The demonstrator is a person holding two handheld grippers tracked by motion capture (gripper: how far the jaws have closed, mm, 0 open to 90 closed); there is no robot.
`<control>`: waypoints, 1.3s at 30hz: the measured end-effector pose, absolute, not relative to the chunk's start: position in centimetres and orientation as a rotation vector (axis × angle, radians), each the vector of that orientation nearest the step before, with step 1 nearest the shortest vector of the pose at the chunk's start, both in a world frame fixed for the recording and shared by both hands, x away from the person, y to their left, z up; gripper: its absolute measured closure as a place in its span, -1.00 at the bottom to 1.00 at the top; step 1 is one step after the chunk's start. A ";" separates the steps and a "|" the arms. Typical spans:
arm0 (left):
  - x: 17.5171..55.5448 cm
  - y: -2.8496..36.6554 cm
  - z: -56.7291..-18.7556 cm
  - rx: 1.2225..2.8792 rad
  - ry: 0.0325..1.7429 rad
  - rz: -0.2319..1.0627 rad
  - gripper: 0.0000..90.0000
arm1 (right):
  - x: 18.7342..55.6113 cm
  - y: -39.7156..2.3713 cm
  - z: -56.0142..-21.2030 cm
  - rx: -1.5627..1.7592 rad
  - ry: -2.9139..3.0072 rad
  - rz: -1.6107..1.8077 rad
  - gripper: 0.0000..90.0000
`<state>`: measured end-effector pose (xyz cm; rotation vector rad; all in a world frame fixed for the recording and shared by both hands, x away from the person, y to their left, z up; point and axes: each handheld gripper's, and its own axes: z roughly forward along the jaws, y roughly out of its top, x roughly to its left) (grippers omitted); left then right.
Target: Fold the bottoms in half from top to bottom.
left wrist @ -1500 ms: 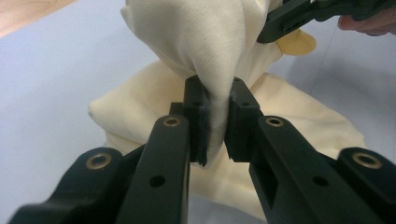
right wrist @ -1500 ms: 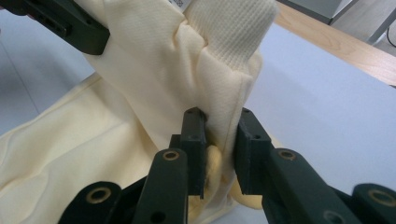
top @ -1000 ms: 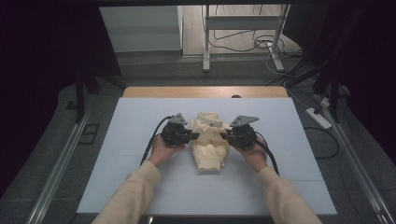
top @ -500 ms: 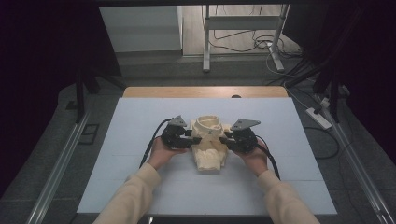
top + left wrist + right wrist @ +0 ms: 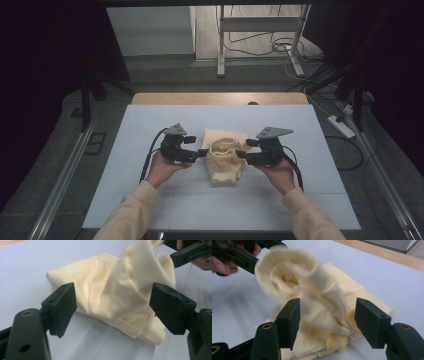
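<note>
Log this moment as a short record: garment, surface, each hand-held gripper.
garment: cream garment, crumpled in a heap, ribbed hem toward the person
surface: pale blue mat on a wooden table
left hand-held gripper: jaws apart, just been opening, cloth ahead of them, no pad pressing on it
right hand-held gripper: jaws apart, just been opening, not gripping the cloth

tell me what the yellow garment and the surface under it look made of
Garment: soft knit fabric, likely cotton or fleece; it shows ribbed cuffs and limp matte folds. Table cover: smooth, matte, pale blue sheet, perhaps foam board or plastic, with faint seams between panels.
</note>
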<state>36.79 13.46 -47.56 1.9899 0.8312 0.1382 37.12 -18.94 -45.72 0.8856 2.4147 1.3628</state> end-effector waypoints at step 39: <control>36.4 12.8 -47.6 2.032 0.814 0.145 -0.48 | 35.2 -14.1 -48.6 0.743 2.713 1.051 0.99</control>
